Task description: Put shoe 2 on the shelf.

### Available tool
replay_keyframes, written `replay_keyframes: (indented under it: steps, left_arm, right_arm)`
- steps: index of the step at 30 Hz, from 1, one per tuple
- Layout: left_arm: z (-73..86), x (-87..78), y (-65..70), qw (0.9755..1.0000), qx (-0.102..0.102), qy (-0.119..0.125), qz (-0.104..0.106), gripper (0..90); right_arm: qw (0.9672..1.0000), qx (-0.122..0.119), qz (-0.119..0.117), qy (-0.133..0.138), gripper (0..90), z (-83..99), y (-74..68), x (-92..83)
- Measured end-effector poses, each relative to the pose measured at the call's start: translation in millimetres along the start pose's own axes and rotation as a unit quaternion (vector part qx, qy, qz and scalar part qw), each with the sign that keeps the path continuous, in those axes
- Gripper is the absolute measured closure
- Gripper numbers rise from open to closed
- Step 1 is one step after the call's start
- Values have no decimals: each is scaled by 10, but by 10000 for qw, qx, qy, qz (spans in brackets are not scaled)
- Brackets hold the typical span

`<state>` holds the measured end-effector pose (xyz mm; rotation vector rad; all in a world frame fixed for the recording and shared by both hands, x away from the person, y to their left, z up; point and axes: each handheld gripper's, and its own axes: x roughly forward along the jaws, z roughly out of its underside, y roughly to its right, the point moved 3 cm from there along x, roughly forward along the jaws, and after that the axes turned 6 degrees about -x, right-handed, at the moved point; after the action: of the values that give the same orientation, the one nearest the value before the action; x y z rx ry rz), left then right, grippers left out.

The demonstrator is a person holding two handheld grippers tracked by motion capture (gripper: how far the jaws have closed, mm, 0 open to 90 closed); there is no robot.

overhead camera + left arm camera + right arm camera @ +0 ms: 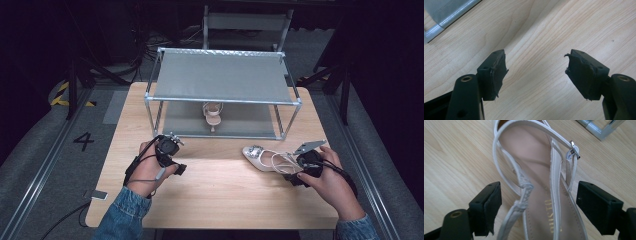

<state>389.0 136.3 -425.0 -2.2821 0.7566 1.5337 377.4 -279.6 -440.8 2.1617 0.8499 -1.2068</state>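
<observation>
A pale slingback shoe (260, 157) with a jewelled toe lies on the wooden table (215, 195) at the right, toe pointing left. My right gripper (290, 173) is at its heel end. In the right gripper view the jaws of my right gripper (539, 188) stand open on either side of the shoe's (536, 170) heel straps, and the pads do not touch them. My left gripper (180, 169) hovers over bare wood at the left, and in its own view my left gripper (536, 67) is open with nothing between the jaws. A matching shoe (212, 114) stands on the lower shelf of the metal rack (222, 100).
The two-tier rack takes up the back half of the table, and its frame corner (599, 130) is near the shoe. A small flat device (98, 195) lies at the table's front left edge. A grey stand (247, 22) is behind the rack.
</observation>
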Motion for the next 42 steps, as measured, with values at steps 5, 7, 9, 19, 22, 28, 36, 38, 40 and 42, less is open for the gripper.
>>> replay_keyframes:
  steps: [5,7,9,19,22,28,36,38,40,42]
  left_arm:
    - [14,-2,-3,10000,-11,-3,-14,314]
    - [33,3,1,10000,-26,-20,13,313]
    - [52,-2,-5,10000,-56,-39,8,313]
    - [135,-25,-45,9999,-116,-43,10,314]
    - [147,-37,-64,9999,-112,-28,-9,313]
    - [169,-63,-120,9997,-235,15,35,313]
    - [214,-95,-206,9994,-324,77,36,313]
    - [224,-94,-211,9993,-365,78,46,314]
    - [242,-102,-233,9993,-377,79,27,313]
    - [268,-116,-248,9990,-439,87,38,313]
  right_arm:
    - [9998,40,-168,-28,208,9,-4,124]
    - [9998,47,-201,-53,208,19,16,186]
    - [9997,27,-208,-92,208,20,26,229]
    - [9999,-45,-109,74,292,-64,22,306]
    - [9999,78,-117,55,334,-64,6,288]
    - [9980,600,-199,20,406,-65,-52,221]
    - [9955,857,-238,338,409,-242,-115,89]
    - [9951,880,-233,373,409,-278,-116,64]
    - [9946,904,-186,481,408,-355,-107,35]
    - [9945,902,-155,500,408,-433,-98,17]
